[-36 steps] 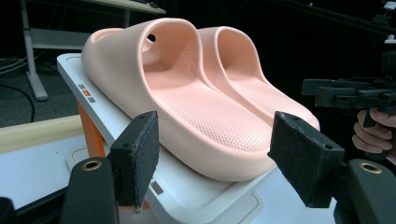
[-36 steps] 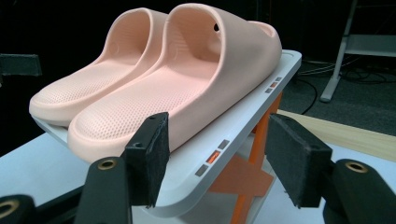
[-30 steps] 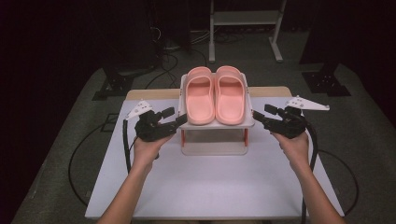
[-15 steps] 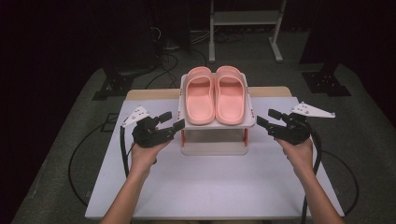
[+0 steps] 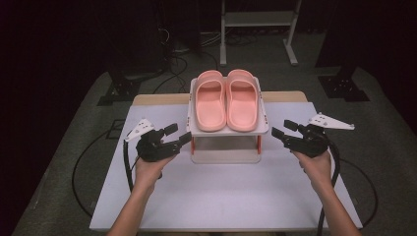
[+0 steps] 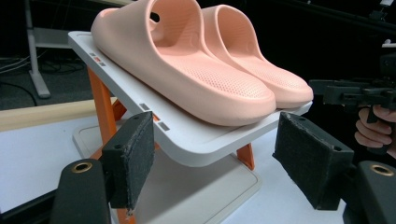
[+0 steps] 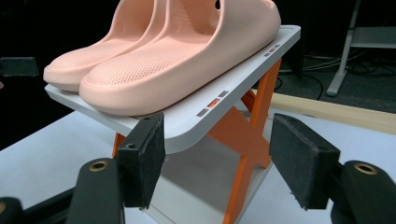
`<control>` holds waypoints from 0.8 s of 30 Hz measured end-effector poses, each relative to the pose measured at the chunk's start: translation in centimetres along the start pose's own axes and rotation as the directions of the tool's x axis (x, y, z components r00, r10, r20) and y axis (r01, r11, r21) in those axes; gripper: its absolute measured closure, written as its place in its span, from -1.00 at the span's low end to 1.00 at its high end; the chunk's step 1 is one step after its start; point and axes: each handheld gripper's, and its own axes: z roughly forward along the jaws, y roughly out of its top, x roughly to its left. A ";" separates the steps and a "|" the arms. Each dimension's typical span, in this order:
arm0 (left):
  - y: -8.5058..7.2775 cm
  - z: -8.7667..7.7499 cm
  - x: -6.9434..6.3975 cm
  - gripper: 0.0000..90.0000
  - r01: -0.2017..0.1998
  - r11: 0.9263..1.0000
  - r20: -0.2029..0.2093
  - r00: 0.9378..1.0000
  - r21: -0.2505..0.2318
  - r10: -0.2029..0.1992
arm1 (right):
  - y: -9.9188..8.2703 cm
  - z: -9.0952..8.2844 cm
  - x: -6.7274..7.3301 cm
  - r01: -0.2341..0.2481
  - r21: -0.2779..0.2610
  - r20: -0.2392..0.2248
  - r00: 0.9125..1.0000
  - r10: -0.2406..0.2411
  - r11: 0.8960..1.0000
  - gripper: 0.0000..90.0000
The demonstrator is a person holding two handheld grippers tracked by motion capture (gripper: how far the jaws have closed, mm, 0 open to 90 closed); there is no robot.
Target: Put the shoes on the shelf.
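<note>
Slippers (image 5: 227,99), a pink pair, lie side by side on the sloped white top shelf (image 5: 263,129) of a small rack with orange legs (image 6: 103,107) and a white base tray (image 5: 223,157). The rack stands at the far middle of the white table (image 5: 221,196), its far edge close to the table's far edge. The slippers' rounded near ends reach almost to the shelf's near rim.

The left gripper (image 5: 173,138) is held just left of the rack, jaws set wide apart and holding nothing, its tips near the shelf's near left corner but not touching it. In the left gripper view that corner sits between the two black pads (image 6: 132,163), farther off, with clear air on each side.

The right gripper (image 5: 284,130) sits right of the rack, a little apart from the shelf's right edge, jaws likewise wide and empty. In the right gripper view the shelf's near right corner and an orange leg show between its pads (image 7: 146,158).

Bare table runs across the whole near half, between and in front of the person's forearms, and strips of bare table lie left and right of the rack's base. Dark floor with cables and a metal stand (image 5: 258,19) lies beyond the far edge.
</note>
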 end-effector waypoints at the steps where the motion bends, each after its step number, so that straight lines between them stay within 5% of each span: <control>1: -0.3 -0.1 0.1 -0.37 0.006 1.000 -0.001 1.000 0.000 -0.006 | -0.2 0.0 0.0 -0.001 0.004 0.000 1.000 0.001 1.000 -0.22; 24: -2.7 -0.5 0.5 -0.40 0.003 1.000 -0.017 1.000 0.023 -0.003 | -2.8 -0.7 -0.7 -0.014 0.015 0.005 1.000 0.014 1.000 -0.26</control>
